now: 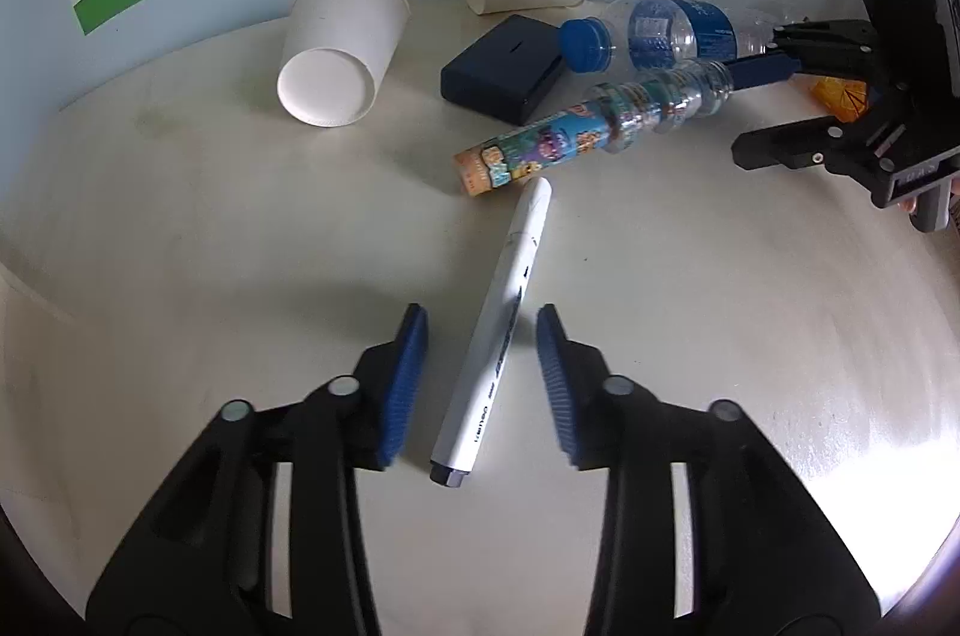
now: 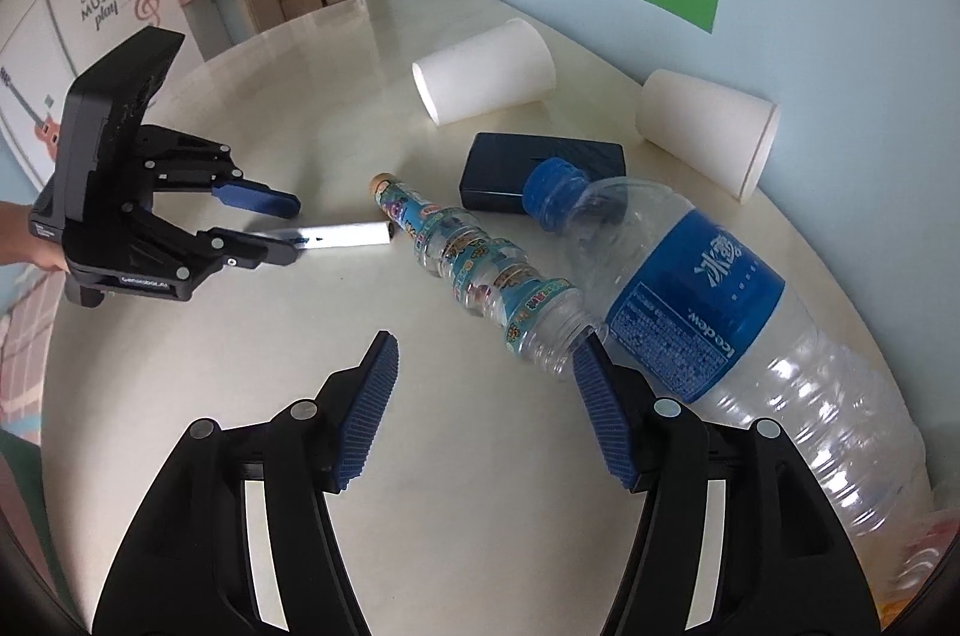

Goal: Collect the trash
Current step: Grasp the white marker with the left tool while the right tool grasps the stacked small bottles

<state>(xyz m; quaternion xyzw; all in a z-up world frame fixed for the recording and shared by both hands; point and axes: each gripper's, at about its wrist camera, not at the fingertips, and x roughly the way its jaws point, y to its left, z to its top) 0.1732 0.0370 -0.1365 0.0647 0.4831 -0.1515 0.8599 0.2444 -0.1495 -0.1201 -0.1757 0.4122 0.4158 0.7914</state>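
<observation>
Trouble is waiting: your left gripper (image 1: 483, 384) is straddling the marker (image 1: 495, 336) on the worktop (image 1: 210, 246), jaws spread, not yet pinching. Closing off-centre, you're risking it rolling away. Your right gripper (image 2: 483, 408), jaws spread, is nudging the small bottle (image 2: 474, 276).

Wrist views low, facing, sharing table (image 1: 240, 228)

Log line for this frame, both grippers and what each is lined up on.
left gripper: open, straddling white marker | right gripper: open, at cartoon-label bottle base | water bottle, two paper cups: lying on table
</observation>
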